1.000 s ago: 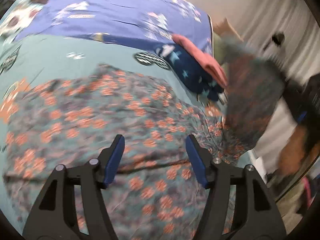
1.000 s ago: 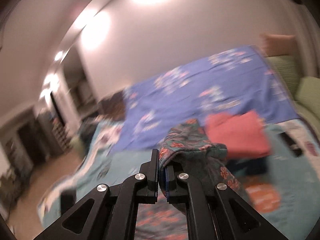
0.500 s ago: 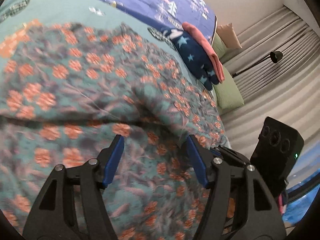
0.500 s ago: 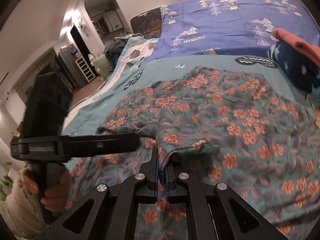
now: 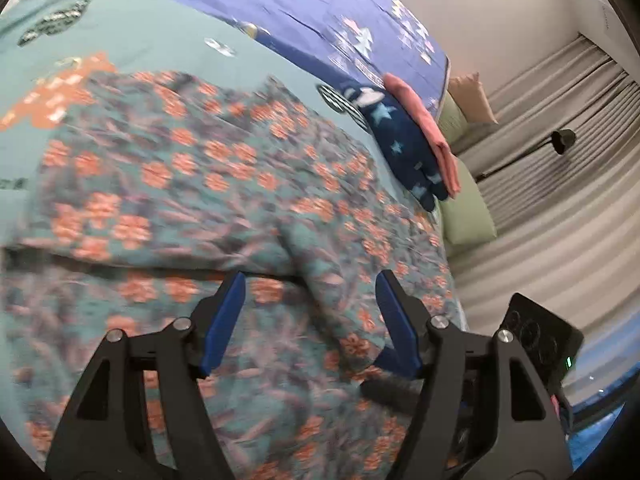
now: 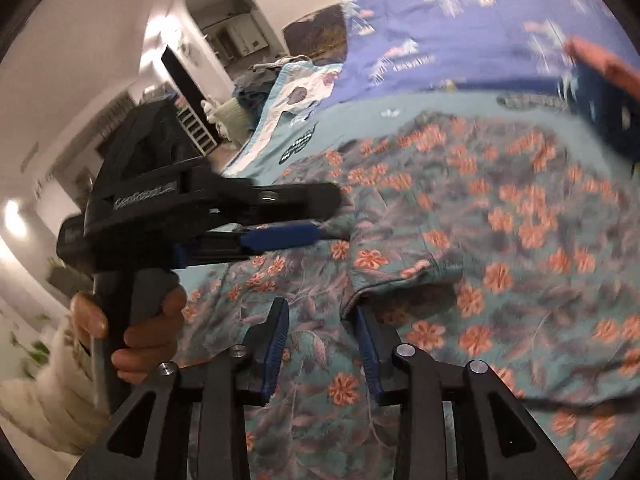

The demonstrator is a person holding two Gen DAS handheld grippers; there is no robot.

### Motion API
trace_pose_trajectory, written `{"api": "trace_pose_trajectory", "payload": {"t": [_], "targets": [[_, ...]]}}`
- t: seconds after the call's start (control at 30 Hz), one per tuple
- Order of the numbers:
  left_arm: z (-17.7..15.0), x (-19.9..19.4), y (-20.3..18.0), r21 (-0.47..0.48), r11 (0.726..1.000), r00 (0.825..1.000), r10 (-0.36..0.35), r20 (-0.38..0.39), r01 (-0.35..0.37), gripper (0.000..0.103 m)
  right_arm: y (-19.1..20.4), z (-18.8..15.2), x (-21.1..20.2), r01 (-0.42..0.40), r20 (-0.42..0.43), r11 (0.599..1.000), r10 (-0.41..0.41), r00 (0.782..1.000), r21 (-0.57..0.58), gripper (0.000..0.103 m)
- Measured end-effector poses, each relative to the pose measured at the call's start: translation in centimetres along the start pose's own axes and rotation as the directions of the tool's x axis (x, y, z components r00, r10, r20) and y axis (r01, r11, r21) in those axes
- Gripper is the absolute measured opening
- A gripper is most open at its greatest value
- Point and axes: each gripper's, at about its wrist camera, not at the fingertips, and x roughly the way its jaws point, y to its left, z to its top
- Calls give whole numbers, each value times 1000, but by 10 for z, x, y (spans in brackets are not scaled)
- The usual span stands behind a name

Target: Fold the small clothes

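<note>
A teal garment with orange flowers (image 5: 224,184) lies spread on the bed, one part folded over itself. My left gripper (image 5: 312,280) hovers low over its near part. Its jaws are opening, and cloth lies below them, not between the pads. In the right wrist view the floral garment (image 6: 500,216) fills the bed. My right gripper (image 6: 320,310) is opening, with the folded hem (image 6: 400,276) lying loose just beyond its right finger. A hand (image 6: 140,340) holds the left gripper (image 6: 328,216), which reaches in from the left.
A folded navy star-print piece (image 5: 404,152) with a folded pink piece (image 5: 424,124) on top sits at the far right of the bed. A green cushion (image 5: 468,220) and grey curtains (image 5: 560,184) lie past the bed's right edge. A blue sheet (image 5: 320,4) covers the far end.
The right gripper came down with the garment's corner pinched, laid it over the spread cloth and let go. The left gripper sank a little and rolled over the cloth.
</note>
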Motion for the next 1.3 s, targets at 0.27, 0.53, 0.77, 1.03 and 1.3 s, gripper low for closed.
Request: {"api": "trace_pose_trajectory", "payload": {"t": [0.27,0.53,0.77,1.03,1.3], "targets": [[6,-16,3,22,999,998,37,57,-38,68,-46,21,3,-24,60,949,6,998,315,36],[9,-22,27,-67,996,996,65,54,-62,69,59,15,15,-25,34,979,33,999,-204,26],[-3,1,24,-50,998,999,31,-37,-33,70,19,6,12,2,-22,997,-4,1000,-73,27],[-10,12,-13,151,984,996,93,-15,-89,4,-24,-4,-38,123,48,992,-124,991,20,30],[40,-39,-84,336,934,983,66,171,-121,4,-58,-27,-106,394,115,913,-405,907,109,38]]}}
